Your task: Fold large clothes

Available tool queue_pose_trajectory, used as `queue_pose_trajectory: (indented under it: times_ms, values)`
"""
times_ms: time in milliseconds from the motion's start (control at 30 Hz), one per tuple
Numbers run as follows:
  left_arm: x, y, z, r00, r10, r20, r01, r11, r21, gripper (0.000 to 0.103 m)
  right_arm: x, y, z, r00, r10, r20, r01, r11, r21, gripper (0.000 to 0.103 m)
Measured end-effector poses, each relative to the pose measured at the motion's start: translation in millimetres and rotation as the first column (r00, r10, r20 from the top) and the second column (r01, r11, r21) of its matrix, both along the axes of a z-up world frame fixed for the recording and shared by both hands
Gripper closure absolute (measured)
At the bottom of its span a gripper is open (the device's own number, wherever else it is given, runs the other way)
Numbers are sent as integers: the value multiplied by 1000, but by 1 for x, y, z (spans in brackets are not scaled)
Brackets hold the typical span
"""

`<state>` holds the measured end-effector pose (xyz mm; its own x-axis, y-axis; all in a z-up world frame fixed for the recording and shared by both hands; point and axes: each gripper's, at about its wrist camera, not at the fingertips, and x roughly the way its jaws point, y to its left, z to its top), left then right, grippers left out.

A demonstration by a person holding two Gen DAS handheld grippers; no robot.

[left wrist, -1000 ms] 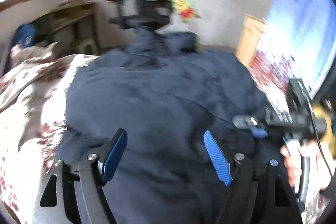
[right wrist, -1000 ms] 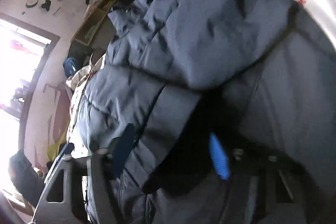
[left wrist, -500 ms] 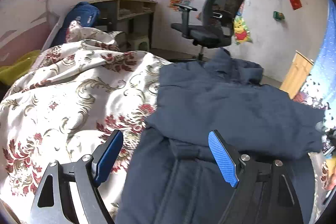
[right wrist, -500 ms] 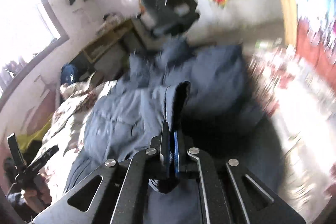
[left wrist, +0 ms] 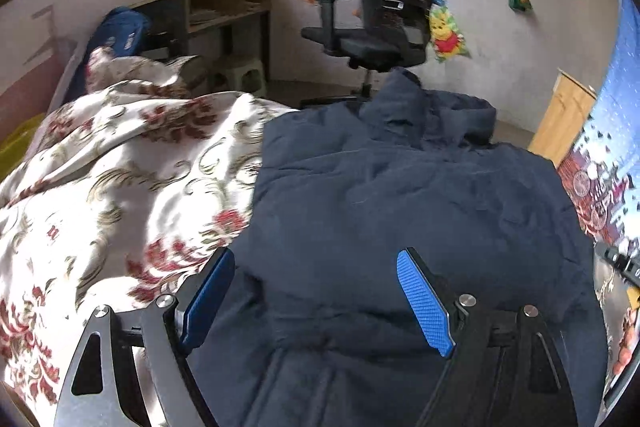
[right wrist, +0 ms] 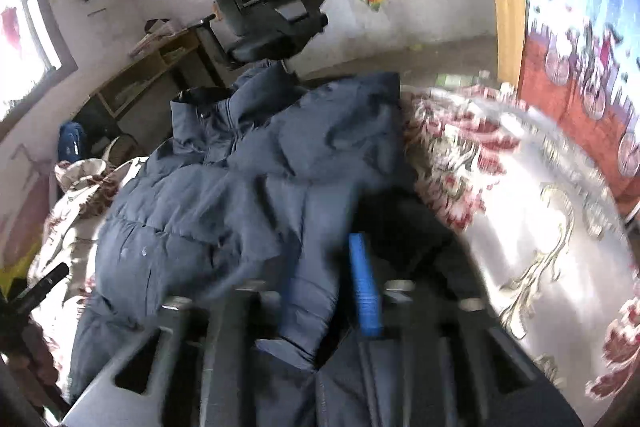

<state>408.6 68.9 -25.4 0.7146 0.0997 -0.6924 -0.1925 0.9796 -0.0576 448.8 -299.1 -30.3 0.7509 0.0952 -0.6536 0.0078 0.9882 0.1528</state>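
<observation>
Right now your left gripper (left wrist: 316,291) hangs released above the navy jacket (left wrist: 400,195) on the floral bedspread (left wrist: 120,187), while your right gripper (right wrist: 316,291), blurred, looks parted over a sleeve fold.

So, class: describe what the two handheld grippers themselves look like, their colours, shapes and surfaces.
The left gripper has black angular metal linkage arms with triangular cut-outs and silver round rivets. Its fingers carry bright blue pads with a fine dimpled texture. The right gripper looks the same build, blurred here, with a blue ribbed pad. No cables or sleeves show.
</observation>
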Motion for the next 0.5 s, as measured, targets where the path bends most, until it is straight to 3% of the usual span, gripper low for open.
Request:
queue_pose_trajectory:
  times_ms: [67,133,300,400,500]
  values:
    - [9,-11,-2,1000,-15,-1,15,1000,17,21,-5,10,9,998,20,63,-16,998,-55,41]
    - [17,-20,-6,1000,-21,-3,21,1000,11,21,-1,28,12,993,95,65,-89,991,-97,40]
    - [35,-40,-28,996,-68,-60,66,997,-31,21,12,71,-16,968,248,-48,-252,952,-172,40]
    - [42,-48,-45,991,-88,-102,88,996,0,19,19,75,-41,961,252,-115,-270,946,-183,40]
    - [49,-47,-58,985,-93,-148,94,996,0,9,22,76,-52,958,262,-117,-280,942,-184,39]
